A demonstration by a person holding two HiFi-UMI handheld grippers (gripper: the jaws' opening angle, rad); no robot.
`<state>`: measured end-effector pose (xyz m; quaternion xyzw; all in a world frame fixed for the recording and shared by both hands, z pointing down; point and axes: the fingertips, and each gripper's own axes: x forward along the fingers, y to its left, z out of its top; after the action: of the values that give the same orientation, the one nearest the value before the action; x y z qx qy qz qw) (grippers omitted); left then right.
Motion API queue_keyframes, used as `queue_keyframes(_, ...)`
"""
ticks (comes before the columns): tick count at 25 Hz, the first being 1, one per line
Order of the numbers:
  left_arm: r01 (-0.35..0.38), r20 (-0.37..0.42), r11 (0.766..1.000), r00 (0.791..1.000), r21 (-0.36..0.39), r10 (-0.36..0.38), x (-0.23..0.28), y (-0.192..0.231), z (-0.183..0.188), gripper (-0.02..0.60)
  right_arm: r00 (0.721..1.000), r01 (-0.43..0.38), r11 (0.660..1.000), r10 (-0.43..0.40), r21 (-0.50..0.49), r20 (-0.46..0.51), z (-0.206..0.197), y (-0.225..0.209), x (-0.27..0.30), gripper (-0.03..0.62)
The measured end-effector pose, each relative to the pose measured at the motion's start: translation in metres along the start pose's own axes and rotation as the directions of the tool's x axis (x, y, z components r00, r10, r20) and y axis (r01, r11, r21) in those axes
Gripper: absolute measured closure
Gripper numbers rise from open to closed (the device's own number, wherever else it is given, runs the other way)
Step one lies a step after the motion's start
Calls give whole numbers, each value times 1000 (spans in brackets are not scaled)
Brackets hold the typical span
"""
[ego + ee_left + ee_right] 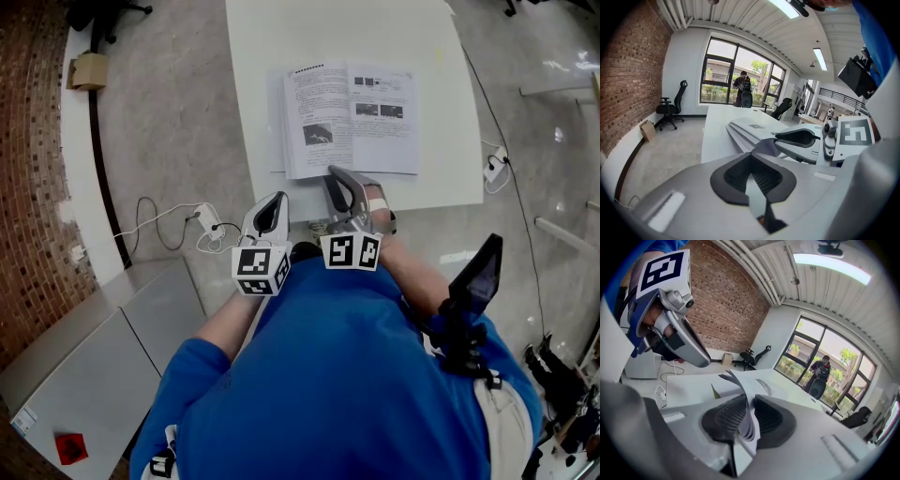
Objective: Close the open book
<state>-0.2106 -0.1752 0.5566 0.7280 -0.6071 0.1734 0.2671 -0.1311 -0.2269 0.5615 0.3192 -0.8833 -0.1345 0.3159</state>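
Note:
An open book (352,117) with printed text and photos lies on the white table (281,37), its lower edge near the table's front. My right gripper (339,176) is at that lower edge, near the spine. In the right gripper view it (743,423) is shut on a small sheaf of the book's pages (746,397), which curl up between the pads. My left gripper (274,202) hovers left of it by the table's front edge, off the book. In the left gripper view its jaws (752,180) stand a narrow gap apart with nothing between them, and the book (750,129) lies ahead.
A white cable and power strip (202,220) lie on the floor left of the table, and a white adapter (492,169) hangs at its right. A cardboard box (89,70) sits by the brick wall. A grey cabinet (94,347) stands at lower left.

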Motion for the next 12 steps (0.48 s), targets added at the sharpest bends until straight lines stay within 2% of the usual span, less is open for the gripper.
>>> queue_keyframes(3, 13, -1, 1000, 1000, 13, -13, 2, -5, 2, 575, 1000, 20, 999, -20, 29, -11, -5, -7, -5, 538)
queue_keyframes(9, 24, 6, 999, 1000, 25, -24, 1, -10, 6, 575, 999, 40, 999, -40, 9, -15, -8, -12, -10, 543)
queue_keyframes(12, 27, 10, 999, 1000, 28, -28, -1, -12, 6, 575, 998, 53, 997, -52, 48, -23, -10, -15, -12, 545)
